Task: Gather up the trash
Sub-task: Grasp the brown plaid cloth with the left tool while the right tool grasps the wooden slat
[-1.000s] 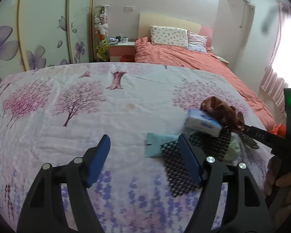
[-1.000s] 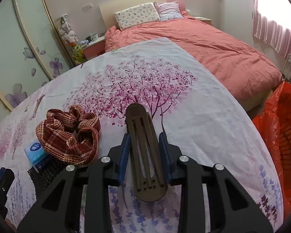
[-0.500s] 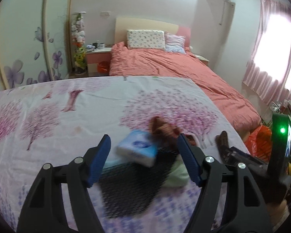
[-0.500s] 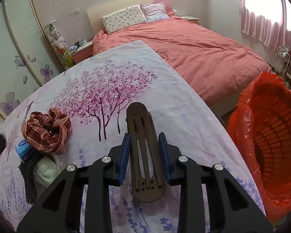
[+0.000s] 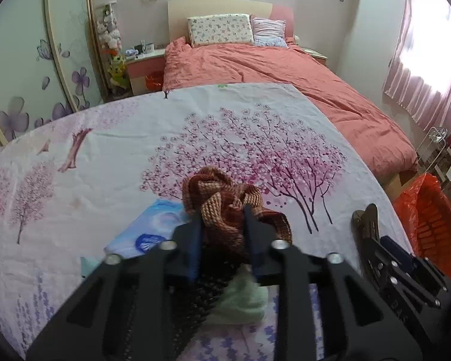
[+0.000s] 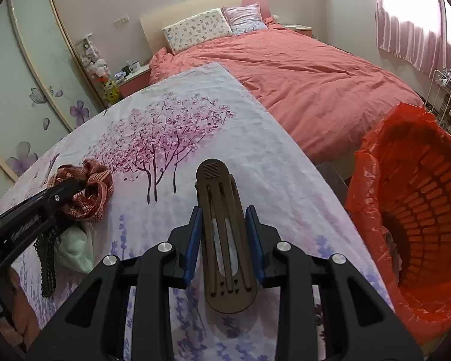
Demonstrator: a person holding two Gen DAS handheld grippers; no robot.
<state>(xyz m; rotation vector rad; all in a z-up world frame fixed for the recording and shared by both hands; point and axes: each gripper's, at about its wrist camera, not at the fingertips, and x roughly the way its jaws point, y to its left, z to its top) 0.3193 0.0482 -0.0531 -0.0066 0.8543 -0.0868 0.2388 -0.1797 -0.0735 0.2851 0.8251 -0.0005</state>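
Trash items lie clustered on the blossom-printed white bedsheet (image 5: pixel 111 156): a rust-brown woven fabric scrunchie (image 5: pixel 225 198), a blue-and-white tissue pack (image 5: pixel 147 228), a black mesh piece (image 5: pixel 195 297) and a pale green cloth (image 5: pixel 243 297). Left gripper (image 5: pixel 222 219): jaws closing, blue pads either side of the scrunchie and apparently pressing it, though blur obscures contact. Right gripper (image 6: pixel 225 231): jaws closing, pinching a long brown slotted plastic hair clip (image 6: pixel 222 234), held above the sheet beside an orange bag-lined basket (image 6: pixel 412 210).
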